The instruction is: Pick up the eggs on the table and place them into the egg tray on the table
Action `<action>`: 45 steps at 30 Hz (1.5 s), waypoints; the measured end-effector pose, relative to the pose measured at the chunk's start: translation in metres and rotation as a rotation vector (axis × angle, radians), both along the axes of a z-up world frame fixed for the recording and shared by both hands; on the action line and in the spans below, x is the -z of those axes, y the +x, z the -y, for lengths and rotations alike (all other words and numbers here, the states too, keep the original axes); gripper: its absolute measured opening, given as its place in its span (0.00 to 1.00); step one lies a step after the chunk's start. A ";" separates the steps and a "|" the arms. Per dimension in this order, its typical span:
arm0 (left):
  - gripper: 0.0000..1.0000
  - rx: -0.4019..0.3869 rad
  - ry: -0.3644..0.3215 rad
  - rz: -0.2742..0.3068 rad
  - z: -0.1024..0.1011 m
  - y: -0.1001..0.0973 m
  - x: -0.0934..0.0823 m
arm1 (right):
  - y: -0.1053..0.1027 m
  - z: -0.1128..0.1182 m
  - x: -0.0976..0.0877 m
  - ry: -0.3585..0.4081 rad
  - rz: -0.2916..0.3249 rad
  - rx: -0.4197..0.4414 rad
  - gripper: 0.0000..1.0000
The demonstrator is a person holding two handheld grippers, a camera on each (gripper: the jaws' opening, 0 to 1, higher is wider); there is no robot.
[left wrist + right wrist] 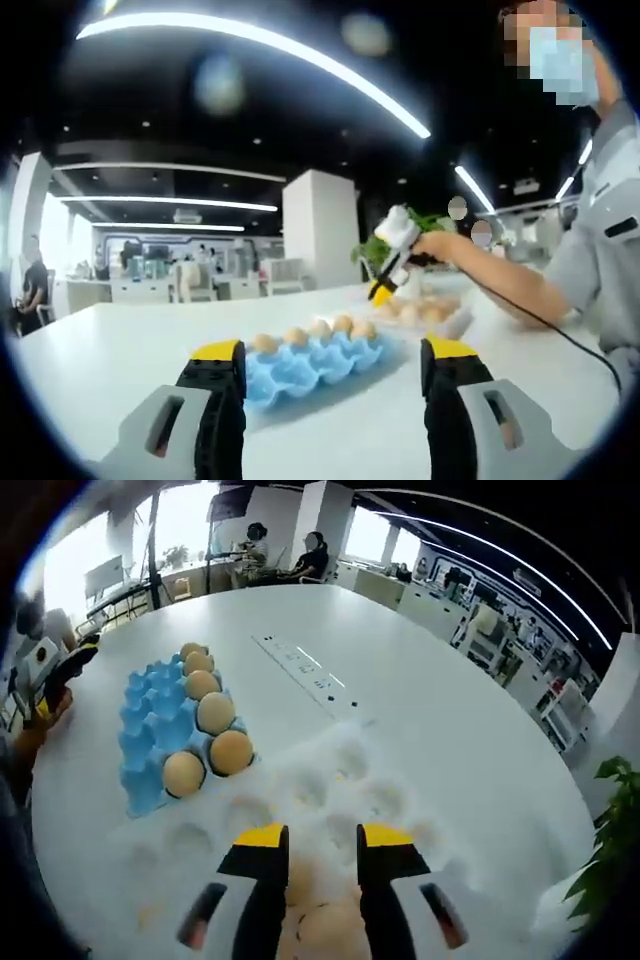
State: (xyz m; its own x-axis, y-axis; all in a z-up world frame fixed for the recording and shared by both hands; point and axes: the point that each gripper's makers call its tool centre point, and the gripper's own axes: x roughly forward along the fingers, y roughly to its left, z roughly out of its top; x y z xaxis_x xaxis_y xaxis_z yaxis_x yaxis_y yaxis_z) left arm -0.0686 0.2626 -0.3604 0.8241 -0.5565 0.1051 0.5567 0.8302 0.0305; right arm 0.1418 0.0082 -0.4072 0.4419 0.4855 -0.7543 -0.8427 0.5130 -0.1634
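A blue egg tray [310,368] lies on the white table [120,350], with several brown eggs [320,329] along its far row. My left gripper [333,350] hangs just short of it, jaws wide open and empty. Behind it, a person's hand holds my right gripper [383,291] over a clear plastic tray [425,315] of loose eggs. In the right gripper view, the right gripper [323,836] is low over the clear tray [340,780], jaws a narrow gap apart with nothing between the tips. An egg [330,928] shows lower down between the fingers. The blue tray [150,730] sits left, its eggs [215,713] on the right side. The left gripper [60,680] is at the left edge.
A flat white power strip [300,665] lies on the table beyond the trays. The person [600,250] stands at the right side of the table. Other people sit at desks far behind [285,555]. A green plant [612,810] is at the right.
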 end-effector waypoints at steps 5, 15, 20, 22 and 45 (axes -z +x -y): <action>0.71 -0.003 0.003 0.000 0.000 0.000 0.000 | -0.020 0.001 0.012 -0.036 -0.093 -0.015 0.28; 0.72 0.014 -0.007 0.014 0.003 -0.003 -0.003 | -0.033 0.005 0.027 -0.064 -0.175 -0.005 0.27; 0.71 0.014 -0.007 0.014 0.002 -0.003 -0.003 | -0.032 0.008 0.028 -0.043 -0.201 0.022 0.27; 0.71 0.014 -0.007 0.013 0.002 -0.003 -0.003 | -0.031 0.008 0.029 -0.025 -0.220 0.034 0.27; 0.71 0.014 0.003 0.005 0.002 -0.002 -0.001 | -0.029 -0.004 0.001 0.056 -0.192 0.046 0.25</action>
State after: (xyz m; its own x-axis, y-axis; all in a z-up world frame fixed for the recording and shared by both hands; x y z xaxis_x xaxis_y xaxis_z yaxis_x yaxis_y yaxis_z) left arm -0.0704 0.2604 -0.3593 0.8158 -0.5682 0.1076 0.5680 0.8223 0.0361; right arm 0.1133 0.0125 -0.4078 0.3153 0.5117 -0.7992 -0.8308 0.5559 0.0282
